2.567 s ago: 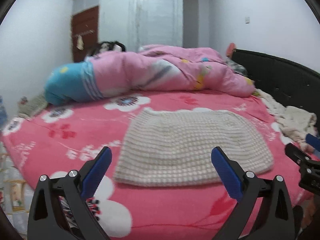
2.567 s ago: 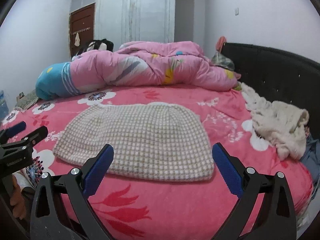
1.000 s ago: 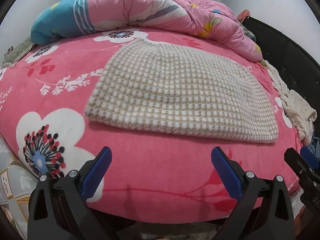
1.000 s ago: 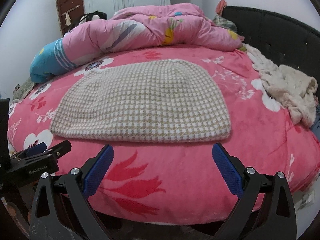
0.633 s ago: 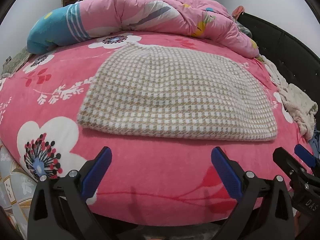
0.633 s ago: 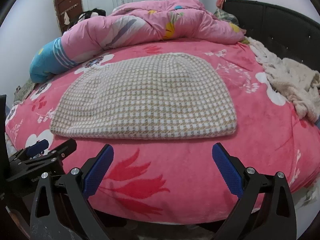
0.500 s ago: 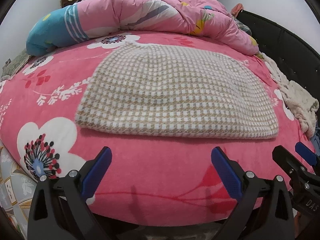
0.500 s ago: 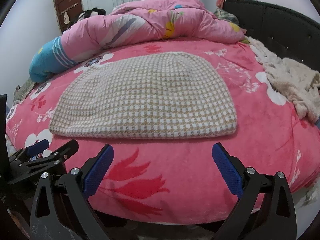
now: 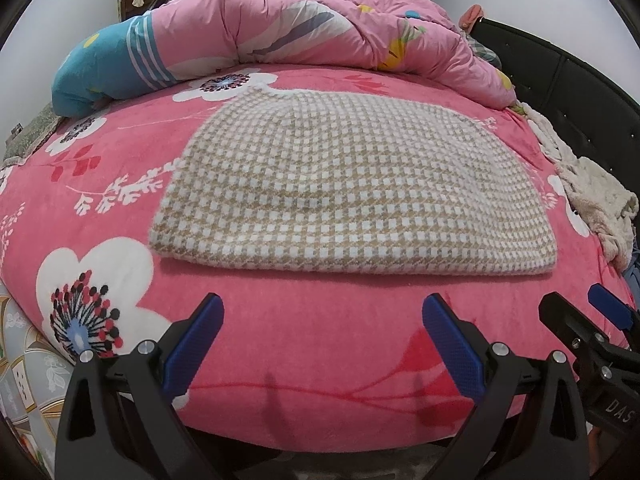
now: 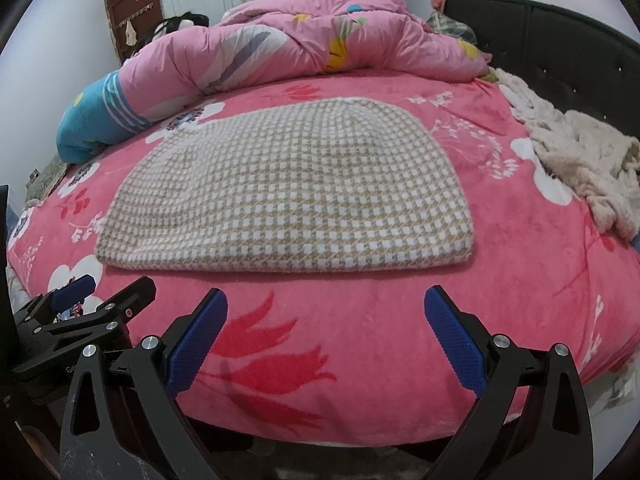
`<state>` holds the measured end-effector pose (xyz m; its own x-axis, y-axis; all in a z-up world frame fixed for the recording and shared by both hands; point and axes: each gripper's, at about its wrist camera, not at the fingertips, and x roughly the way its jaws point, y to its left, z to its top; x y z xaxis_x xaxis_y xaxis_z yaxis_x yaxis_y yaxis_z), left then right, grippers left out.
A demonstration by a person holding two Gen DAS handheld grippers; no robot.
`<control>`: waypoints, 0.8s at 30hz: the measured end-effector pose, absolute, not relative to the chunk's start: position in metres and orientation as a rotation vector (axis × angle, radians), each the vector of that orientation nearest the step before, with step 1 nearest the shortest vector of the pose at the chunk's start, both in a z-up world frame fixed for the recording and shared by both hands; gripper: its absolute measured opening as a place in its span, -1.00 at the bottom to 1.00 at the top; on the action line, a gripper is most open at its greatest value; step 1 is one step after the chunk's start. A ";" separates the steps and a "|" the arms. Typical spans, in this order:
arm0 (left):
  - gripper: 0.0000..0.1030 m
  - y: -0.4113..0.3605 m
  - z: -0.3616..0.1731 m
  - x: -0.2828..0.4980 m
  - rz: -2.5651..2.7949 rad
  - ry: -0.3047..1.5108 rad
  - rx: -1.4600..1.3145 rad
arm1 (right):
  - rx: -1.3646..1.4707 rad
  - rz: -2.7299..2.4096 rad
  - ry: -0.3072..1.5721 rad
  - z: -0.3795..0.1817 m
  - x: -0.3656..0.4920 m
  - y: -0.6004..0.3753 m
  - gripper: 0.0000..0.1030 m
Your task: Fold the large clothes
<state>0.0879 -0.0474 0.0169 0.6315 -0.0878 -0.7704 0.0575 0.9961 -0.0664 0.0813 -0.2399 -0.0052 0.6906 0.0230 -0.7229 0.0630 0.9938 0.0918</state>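
A beige and white checked knit garment (image 9: 352, 192) (image 10: 292, 196) lies flat and folded on the pink flowered bed cover (image 9: 320, 344) (image 10: 360, 320). My left gripper (image 9: 322, 312) hovers open over the bed's near edge, short of the garment's front hem, with nothing between its blue pads (image 9: 192, 344). My right gripper (image 10: 326, 312) stands open likewise, just before the hem. In the left wrist view the right gripper (image 9: 580, 312) shows at the lower right; in the right wrist view the left gripper (image 10: 104, 292) shows at the lower left.
A rolled pink quilt (image 9: 304, 36) (image 10: 312, 40) with a blue end lies across the far side. A cream fleece garment (image 9: 592, 196) (image 10: 580, 160) is heaped at the right by the black headboard (image 9: 580, 80) (image 10: 560, 28). A wardrobe and door stand behind.
Both grippers dropped from a raised view to low at the bed's near edge, then crept slightly closer to the garment's hem. Both stayed open. The garment has not moved.
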 end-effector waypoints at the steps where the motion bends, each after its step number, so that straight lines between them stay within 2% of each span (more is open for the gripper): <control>1: 0.90 -0.048 0.017 0.087 -0.083 0.881 -0.035 | 0.112 -0.023 0.808 -0.005 0.081 -0.240 0.84; 24: 0.90 -0.046 0.025 0.081 -0.090 0.863 -0.033 | 0.100 -0.017 0.805 -0.003 0.077 -0.238 0.84</control>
